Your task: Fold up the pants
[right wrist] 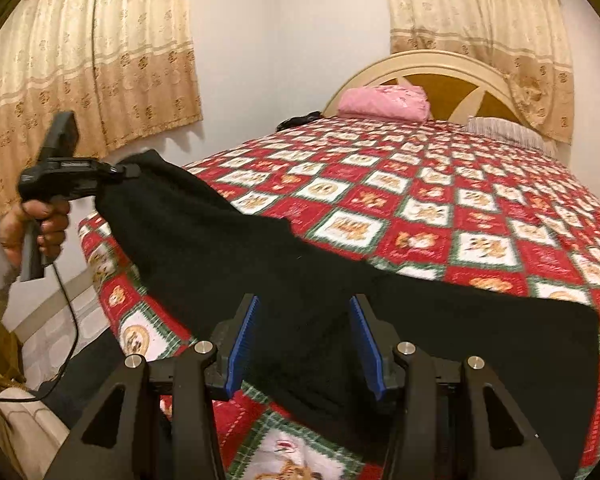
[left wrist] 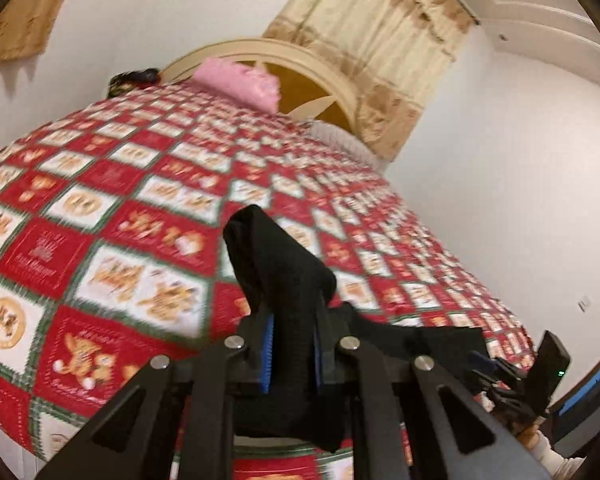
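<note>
The black pants (right wrist: 268, 264) stretch across the near part of the bed. My left gripper (left wrist: 294, 344) is shut on one end of the pants (left wrist: 276, 264) and holds it raised above the bed; the cloth bunches up between its blue pads. The left gripper also shows in the right wrist view (right wrist: 116, 170), at the left, lifting that end. My right gripper (right wrist: 304, 344) is open; its blue pads (right wrist: 242, 344) stand apart over the pants' near edge, and I cannot tell if they touch the cloth.
The bed has a red, white and green checked quilt (right wrist: 440, 208). A folded pink cloth (right wrist: 384, 104) lies by the cream headboard (right wrist: 432, 64). Beige curtains (right wrist: 100, 60) hang on the wall. A cable (right wrist: 66, 320) hangs from the left gripper's handle.
</note>
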